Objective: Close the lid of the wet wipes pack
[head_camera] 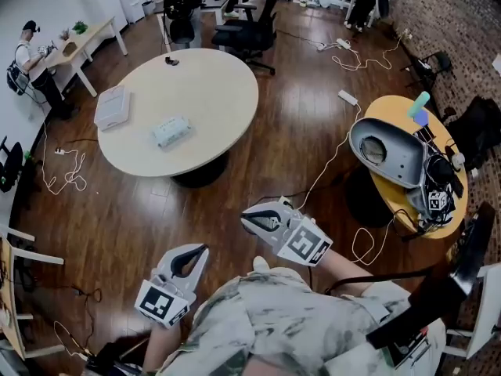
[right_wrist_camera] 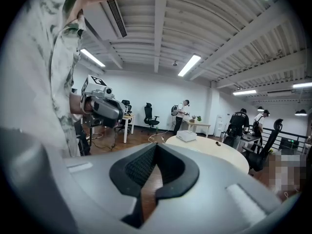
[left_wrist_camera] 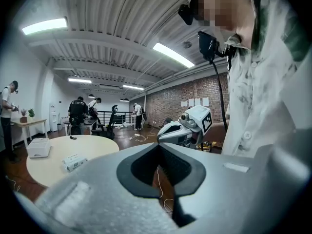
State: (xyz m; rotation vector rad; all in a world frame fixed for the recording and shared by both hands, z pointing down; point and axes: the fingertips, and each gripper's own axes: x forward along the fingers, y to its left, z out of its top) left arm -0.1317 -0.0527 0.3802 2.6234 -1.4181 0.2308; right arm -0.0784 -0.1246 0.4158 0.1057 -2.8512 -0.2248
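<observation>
Not at the pack yet, both tools well short of it.

- Wet wipes pack point(head_camera: 172, 131) lying flat on the round table point(head_camera: 211, 92), toward the near-left part of the top. Also seen small in the left gripper view point(left_wrist_camera: 74, 162), low and left of the jaw line.
- Direction from fingers: ahead and left, well apart, bare floor in between. Needs a walk-up before any reach.
- Long axis: roughly across the head view, right end tipped slightly away.
- Lid: too small to tell open or closed, or which face carries it.
- Left gripper point(head_camera: 202, 249): fingers pressed together at the tips, nothing between them.
- Right gripper point(head_camera: 245, 220): same, tips together, empty. Pointed more at the white box point(right_wrist_camera: 186, 136) than at the pack.
- Nearer arm: no clear winner on distance. Judging by side, left more in line with the pack; right free to steady or press.

Count:
- 1 wipes pack
- 1 white box point(head_camera: 112, 106), left of the pack, apart from it
- 1 small dark item point(head_camera: 171, 61) at the far edge
- 2 grippers, both empty

Probably a flat press with closed tips for the lid, so no need to spread.
</observation>
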